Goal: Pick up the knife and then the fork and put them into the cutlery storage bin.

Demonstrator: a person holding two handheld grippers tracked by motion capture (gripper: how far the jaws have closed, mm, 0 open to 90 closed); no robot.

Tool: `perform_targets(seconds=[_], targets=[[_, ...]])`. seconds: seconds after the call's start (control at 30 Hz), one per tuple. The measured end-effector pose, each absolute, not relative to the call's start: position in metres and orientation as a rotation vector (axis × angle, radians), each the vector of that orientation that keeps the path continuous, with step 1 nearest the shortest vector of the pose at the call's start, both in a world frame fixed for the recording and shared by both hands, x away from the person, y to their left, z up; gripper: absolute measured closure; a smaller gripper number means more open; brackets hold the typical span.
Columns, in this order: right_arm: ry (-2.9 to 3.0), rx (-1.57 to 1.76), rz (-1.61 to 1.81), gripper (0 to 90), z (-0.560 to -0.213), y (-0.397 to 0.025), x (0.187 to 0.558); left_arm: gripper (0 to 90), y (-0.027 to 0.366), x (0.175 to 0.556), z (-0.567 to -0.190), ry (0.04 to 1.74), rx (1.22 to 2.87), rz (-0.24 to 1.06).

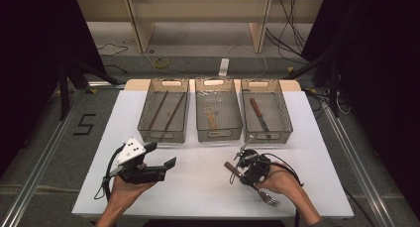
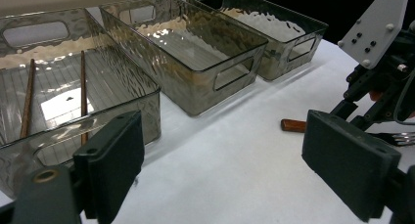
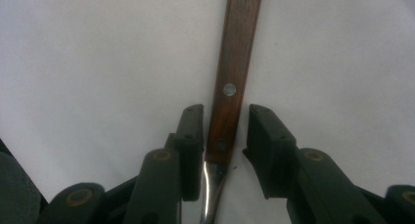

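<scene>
A fork with a brown wooden handle (image 1: 231,167) lies on the white table, tines toward the near edge. My right gripper (image 1: 245,174) points down over it. In the right gripper view the gripper (image 3: 226,121) is open, its jaws standing narrowly on either side of the handle (image 3: 237,48), just above the metal neck. My left gripper (image 1: 161,155) is held open over the table's left half, nothing between its jaws (image 2: 225,155). From there the fork's handle end (image 2: 292,125) and the right gripper (image 2: 377,101) show at the right.
Three smoky clear bins stand in a row at the table's far side. The left bin (image 1: 163,136) holds two chopsticks (image 1: 166,113), the middle bin (image 1: 218,135) a wooden-handled utensil (image 1: 212,120), the right bin (image 1: 267,137) a knife (image 1: 258,113). White tabletop (image 1: 198,187) lies between the grippers.
</scene>
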State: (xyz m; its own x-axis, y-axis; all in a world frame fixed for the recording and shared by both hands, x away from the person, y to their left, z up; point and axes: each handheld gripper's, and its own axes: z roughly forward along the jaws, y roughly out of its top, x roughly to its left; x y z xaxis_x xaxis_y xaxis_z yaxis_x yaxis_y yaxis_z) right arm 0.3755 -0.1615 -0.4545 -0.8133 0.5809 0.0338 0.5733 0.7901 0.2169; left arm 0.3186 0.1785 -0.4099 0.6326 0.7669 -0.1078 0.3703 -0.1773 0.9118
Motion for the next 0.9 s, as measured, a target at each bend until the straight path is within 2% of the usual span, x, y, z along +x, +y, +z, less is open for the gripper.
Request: perform_targets(seconds=[0.47, 0.9], targets=[[2.933, 0.924, 0.291, 75.8, -0.4563, -0.1577, 0.3748, 15.4, 0.1784, 0.3187, -0.41, 0.92, 1.785, 0.463], [2.949, 0.899, 0.256, 77.3, -0.456, -0.1553, 0.377, 15.4, 0.1781, 0.3186, -0.4098, 0.919, 1.788, 0.464]])
